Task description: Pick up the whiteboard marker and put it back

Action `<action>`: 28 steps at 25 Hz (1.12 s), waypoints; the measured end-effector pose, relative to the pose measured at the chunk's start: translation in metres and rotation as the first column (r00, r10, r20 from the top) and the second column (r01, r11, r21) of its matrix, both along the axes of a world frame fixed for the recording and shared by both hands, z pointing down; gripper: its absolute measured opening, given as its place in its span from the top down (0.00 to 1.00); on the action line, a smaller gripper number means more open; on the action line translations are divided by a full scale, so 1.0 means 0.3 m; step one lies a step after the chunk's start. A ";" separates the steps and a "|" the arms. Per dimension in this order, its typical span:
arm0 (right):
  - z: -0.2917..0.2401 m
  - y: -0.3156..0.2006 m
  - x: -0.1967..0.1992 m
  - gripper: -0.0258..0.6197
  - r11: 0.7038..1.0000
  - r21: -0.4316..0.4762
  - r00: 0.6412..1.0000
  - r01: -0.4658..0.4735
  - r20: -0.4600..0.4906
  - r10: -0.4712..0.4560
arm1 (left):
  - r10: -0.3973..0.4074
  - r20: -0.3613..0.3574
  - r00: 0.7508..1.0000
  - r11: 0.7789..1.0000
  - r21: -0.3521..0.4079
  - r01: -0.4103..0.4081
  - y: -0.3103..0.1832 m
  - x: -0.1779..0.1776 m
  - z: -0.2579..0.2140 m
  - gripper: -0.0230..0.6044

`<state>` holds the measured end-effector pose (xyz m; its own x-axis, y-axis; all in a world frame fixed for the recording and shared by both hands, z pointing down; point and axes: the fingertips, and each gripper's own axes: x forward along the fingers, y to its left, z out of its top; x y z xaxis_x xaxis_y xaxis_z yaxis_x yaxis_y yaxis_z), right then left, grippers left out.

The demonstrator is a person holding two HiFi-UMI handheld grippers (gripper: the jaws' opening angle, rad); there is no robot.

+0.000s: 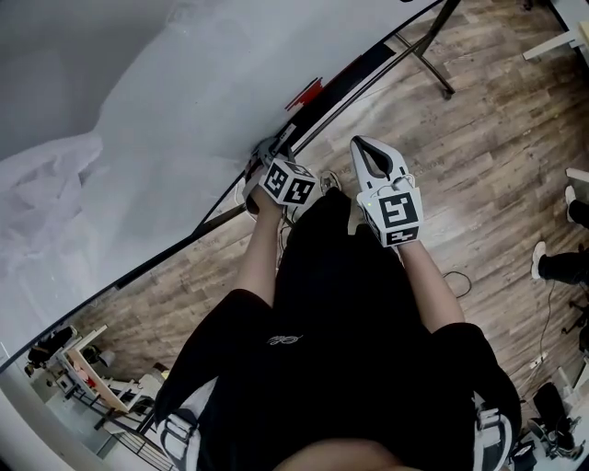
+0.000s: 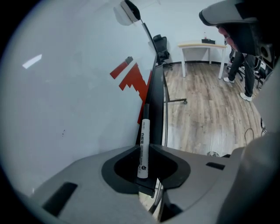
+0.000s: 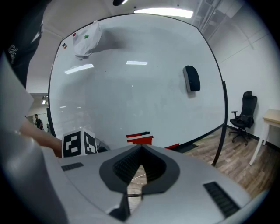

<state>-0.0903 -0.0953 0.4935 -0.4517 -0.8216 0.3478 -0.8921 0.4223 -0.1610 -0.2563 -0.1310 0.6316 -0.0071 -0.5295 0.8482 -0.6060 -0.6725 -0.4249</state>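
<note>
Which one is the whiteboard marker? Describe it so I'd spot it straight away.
Find the big whiteboard and follow the black tray along its bottom edge. The marker lies along that tray, between the jaws of the left claw. It is a slim white tube with a black cap, unlike the red shapes further along.

The room is bright. A long ceiling light [image 3: 164, 12] makes white shiny spots on the whiteboard [image 3: 131, 92]. Both gripper views bend round at the edges, with black corners. Close-up parts look soft.
</note>
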 end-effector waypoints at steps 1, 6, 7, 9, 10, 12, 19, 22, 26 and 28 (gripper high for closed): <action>-0.001 0.005 0.003 0.96 1.000 0.000 1.000 0.002 0.001 -0.002 | -0.003 -0.009 1.000 1.000 0.013 0.004 0.004 0.004 -0.012 0.85; -0.029 0.053 -0.010 0.96 0.999 0.013 1.000 0.031 0.002 -0.031 | -0.030 -0.066 0.997 0.995 0.090 0.036 0.043 0.021 -0.092 0.85; -0.035 0.065 -0.016 0.96 0.999 0.016 0.999 0.039 0.002 -0.039 | -0.035 -0.080 0.996 0.994 0.104 0.043 0.053 0.023 -0.111 0.85; -0.047 0.087 -0.024 0.96 0.998 0.022 0.998 0.055 0.003 -0.055 | -0.047 -0.112 0.993 0.989 0.131 0.062 0.072 0.031 -0.153 0.85; -0.054 0.096 -0.024 0.96 0.998 0.026 0.998 0.063 0.002 -0.063 | -0.055 -0.132 0.990 0.987 0.145 0.074 0.079 0.038 -0.176 0.85; -0.064 0.102 -0.023 0.96 0.996 0.031 0.997 0.079 0.003 -0.079 | -0.069 -0.175 0.982 0.980 0.174 0.100 0.082 0.053 -0.222 0.85; -0.103 0.138 -0.054 0.96 0.990 0.054 0.991 0.131 0.013 -0.132 | -0.092 -0.370 0.924 0.944 0.263 0.200 0.123 0.095 -0.371 0.85; -0.122 0.162 -0.063 0.96 0.987 0.069 0.989 0.147 0.013 -0.148 | -0.092 -0.477 0.874 0.927 0.281 0.250 0.168 0.117 -0.430 0.85; -0.163 0.198 -0.066 0.96 0.981 0.102 0.985 0.166 0.026 -0.169 | -0.056 -0.619 0.784 0.909 0.293 0.296 0.235 0.166 -0.512 0.85; -0.187 0.222 -0.064 0.96 0.977 0.125 0.983 0.173 0.035 -0.179 | -0.035 -0.668 0.744 0.901 0.301 0.313 0.269 0.188 -0.547 0.85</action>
